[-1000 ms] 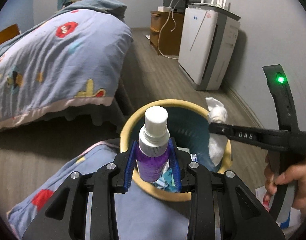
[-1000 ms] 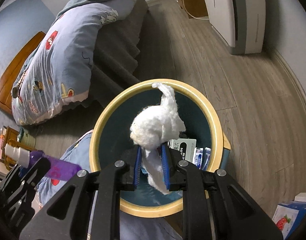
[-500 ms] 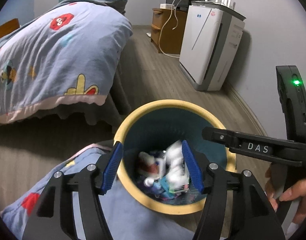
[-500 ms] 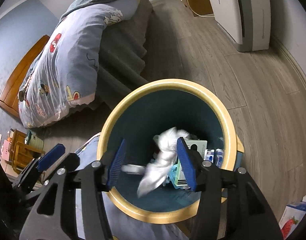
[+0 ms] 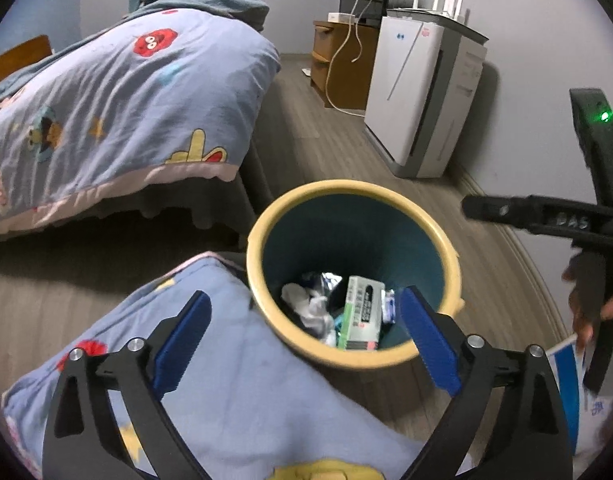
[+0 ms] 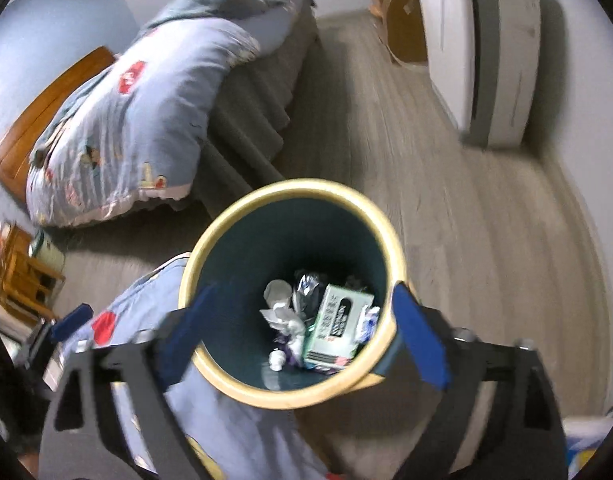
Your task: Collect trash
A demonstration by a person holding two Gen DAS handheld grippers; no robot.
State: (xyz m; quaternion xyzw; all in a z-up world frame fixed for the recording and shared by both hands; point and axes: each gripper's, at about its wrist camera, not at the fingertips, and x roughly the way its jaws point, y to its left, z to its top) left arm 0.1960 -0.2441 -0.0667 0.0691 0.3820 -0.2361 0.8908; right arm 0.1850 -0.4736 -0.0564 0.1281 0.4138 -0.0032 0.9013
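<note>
My left tongs [image 5: 304,346] are spreading apart, blue pads wide and nothing between them. My right tongs [image 6: 302,346] are opening as well, also with nothing in their grasp. Both point down over the round bin with the cream rim and dark teal inside [image 5: 348,190], which stands on the grey wood-plank floor [image 5: 330,148] in the lower middle of each frame.

The trash lies at the bottom of the bin: a crumpled white tissue [image 5: 312,312], a green-and-white cardboard box with dark lettering [image 5: 360,316], and a shiny dark foil wrapper [image 5: 320,280]. Only the right wrist view looks steeply enough to show a small white bottle cap [image 6: 277,358] low among the litter, with something purple just beside it, too blurred to name.

The left wrist view shows more of the room: a white air purifier [image 5: 418,92] against the wall at upper right, a wooden cabinet [image 5: 338,64] behind it, and my right hand [image 5: 590,304] on its black tool at the right edge. The right wrist view, blurred, has a small wooden stand [image 6: 20,276] at the left edge. Both show the bed with the light blue cartoon-print quilt [image 5: 118,96] at upper left, and another fold of the same cloth touching the bin's near side.
</note>
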